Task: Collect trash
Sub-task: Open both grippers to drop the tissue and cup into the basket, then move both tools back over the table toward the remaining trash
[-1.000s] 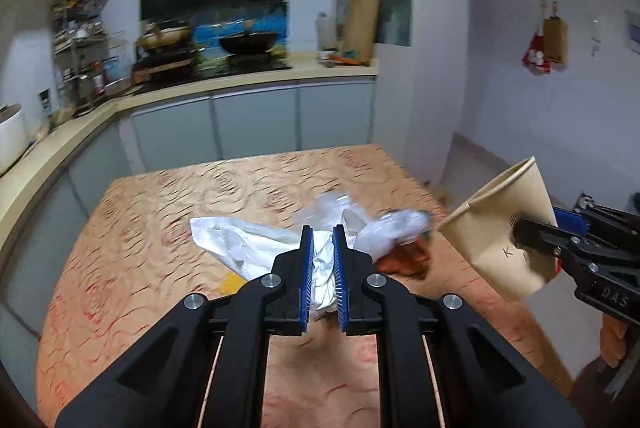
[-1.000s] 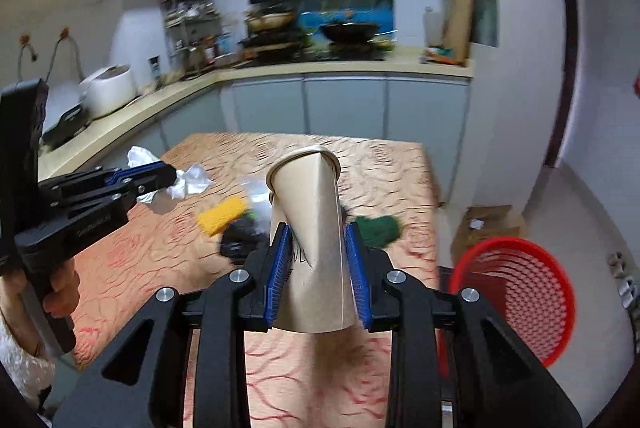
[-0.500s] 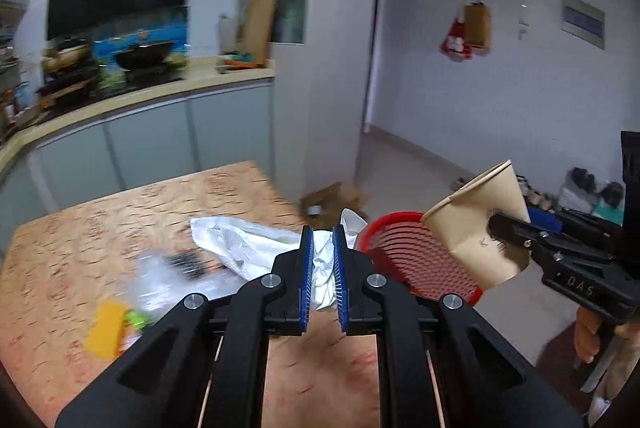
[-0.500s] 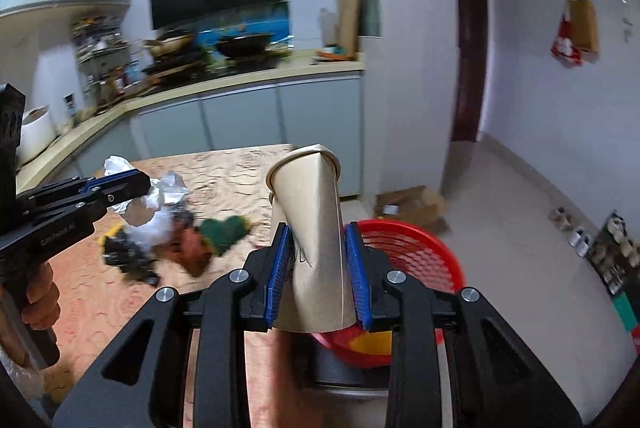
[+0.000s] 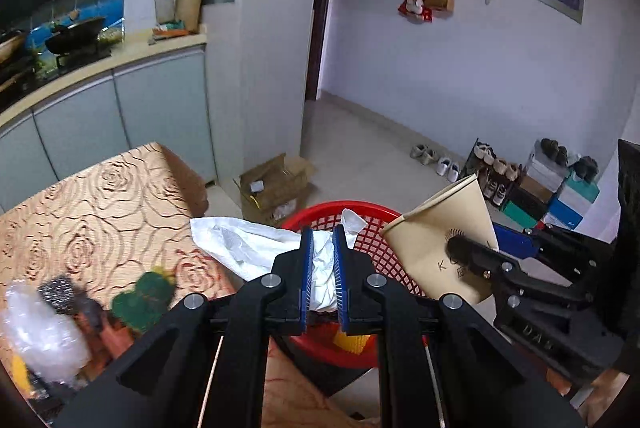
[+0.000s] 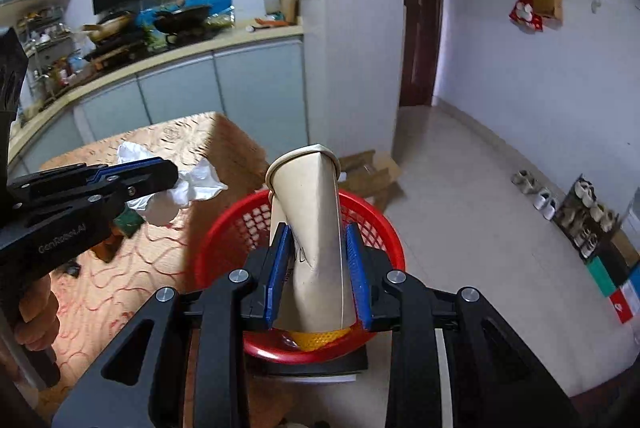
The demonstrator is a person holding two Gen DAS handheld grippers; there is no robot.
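Observation:
My left gripper (image 5: pixel 320 248) is shut on a crumpled white plastic bag (image 5: pixel 248 248) and holds it at the near rim of a red mesh basket (image 5: pixel 376 252). My right gripper (image 6: pixel 316 244) is shut on a squashed tan paper cup (image 6: pixel 312 211) and holds it above the red basket (image 6: pixel 372 224). The cup (image 5: pixel 440 248) and right gripper (image 5: pixel 476 256) show at the right of the left wrist view. The left gripper (image 6: pixel 160 171) with the bag (image 6: pixel 184 191) shows at the left of the right wrist view. A yellow item (image 5: pixel 352 342) lies inside the basket.
The table with the orange rose-patterned cloth (image 5: pixel 92 216) holds more trash at its near left: a clear plastic wad (image 5: pixel 40 336), a green scrubber (image 5: pixel 144 296) and dark scraps. An open cardboard box (image 5: pixel 276 187) sits on the floor beyond the basket. Shoes and boxes (image 5: pixel 540 179) line the far right wall.
Both grippers have swung right from over the table to the red basket, carrying the bag and the cup. The basket is now directly under the cup.

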